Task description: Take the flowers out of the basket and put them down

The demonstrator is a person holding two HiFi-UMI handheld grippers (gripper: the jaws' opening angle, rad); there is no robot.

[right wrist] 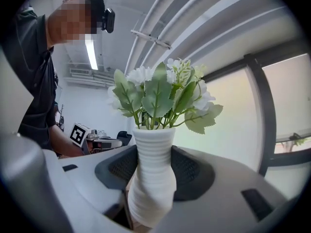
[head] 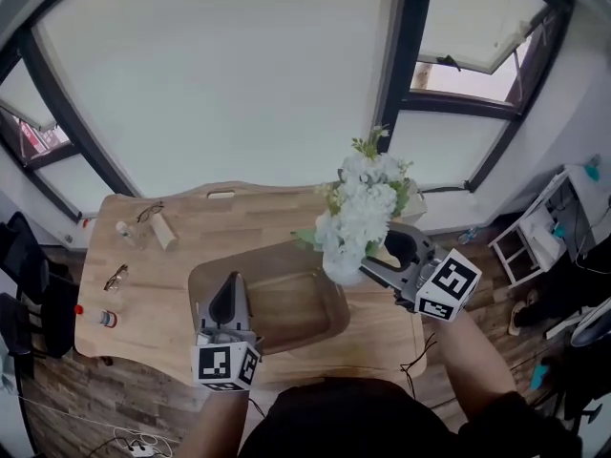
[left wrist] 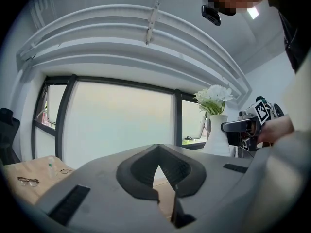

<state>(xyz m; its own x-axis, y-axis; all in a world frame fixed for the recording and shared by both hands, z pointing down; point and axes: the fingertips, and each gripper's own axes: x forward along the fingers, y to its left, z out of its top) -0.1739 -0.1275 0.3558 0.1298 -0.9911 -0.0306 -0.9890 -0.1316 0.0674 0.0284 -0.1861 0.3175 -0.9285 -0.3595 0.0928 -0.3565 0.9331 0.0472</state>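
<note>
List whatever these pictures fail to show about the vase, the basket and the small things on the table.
White ribbed vase, base: the right gripper covers it in the right gripper view; white flowers cover it in the head view.
Brown wooden basket: mostly behind the left gripper in the left gripper view.
Small items on the wooden table's left: too small in the head view.
</note>
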